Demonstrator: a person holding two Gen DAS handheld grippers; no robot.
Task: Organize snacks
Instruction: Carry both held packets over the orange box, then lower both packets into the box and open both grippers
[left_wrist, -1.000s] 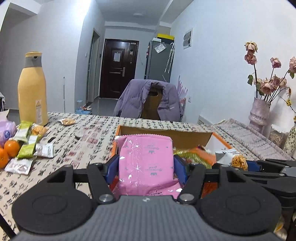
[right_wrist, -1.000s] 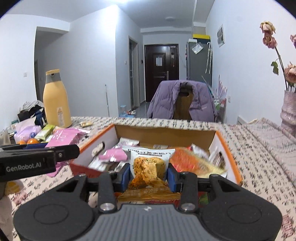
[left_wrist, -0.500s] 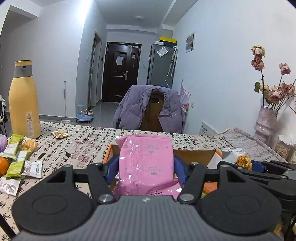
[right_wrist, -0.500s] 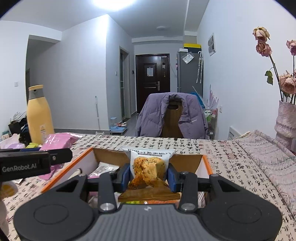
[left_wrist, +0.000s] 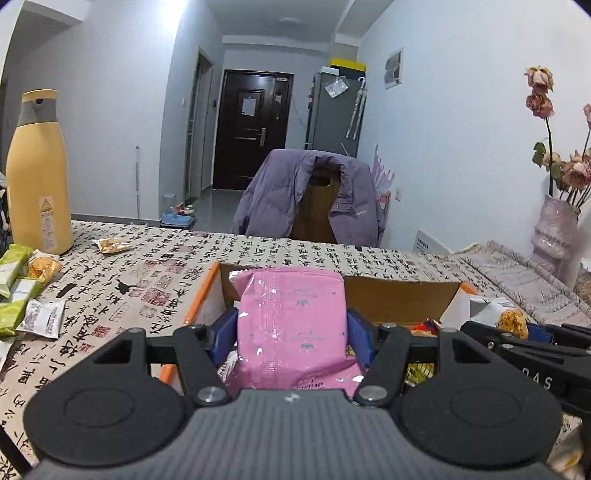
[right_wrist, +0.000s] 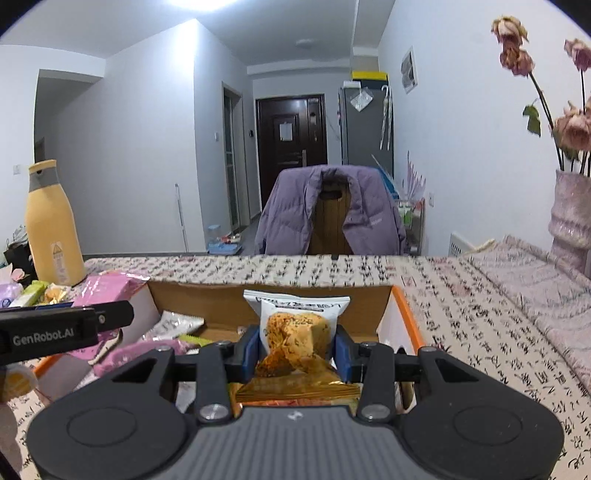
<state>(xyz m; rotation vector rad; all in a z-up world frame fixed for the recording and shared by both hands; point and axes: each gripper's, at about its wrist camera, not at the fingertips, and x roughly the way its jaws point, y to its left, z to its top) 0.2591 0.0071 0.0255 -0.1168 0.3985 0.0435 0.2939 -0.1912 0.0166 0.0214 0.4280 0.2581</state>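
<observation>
My left gripper (left_wrist: 291, 332) is shut on a pink snack packet (left_wrist: 291, 325), held upright over the left end of an open cardboard box (left_wrist: 399, 295) with orange edges. In the right wrist view, my right gripper (right_wrist: 297, 349) is shut on a clear packet with an orange crispy snack (right_wrist: 297, 328), above the same box (right_wrist: 400, 325). Several packets (right_wrist: 173, 326) lie inside the box. The right gripper shows at the right edge of the left view (left_wrist: 524, 332), and the left one at the left edge of the right view (right_wrist: 62, 328).
A tall yellow bottle (left_wrist: 37, 177) stands at the back left of the patterned tablecloth (left_wrist: 155, 273), with several green and white packets (left_wrist: 22, 288) beside it. A chair draped with a purple jacket (left_wrist: 310, 195) stands beyond the table. A vase of dried roses (right_wrist: 572, 218) stands at right.
Both grippers pulled back toward the near side with their packets, so the box now looks farther and smaller. Both grips are unchanged.
</observation>
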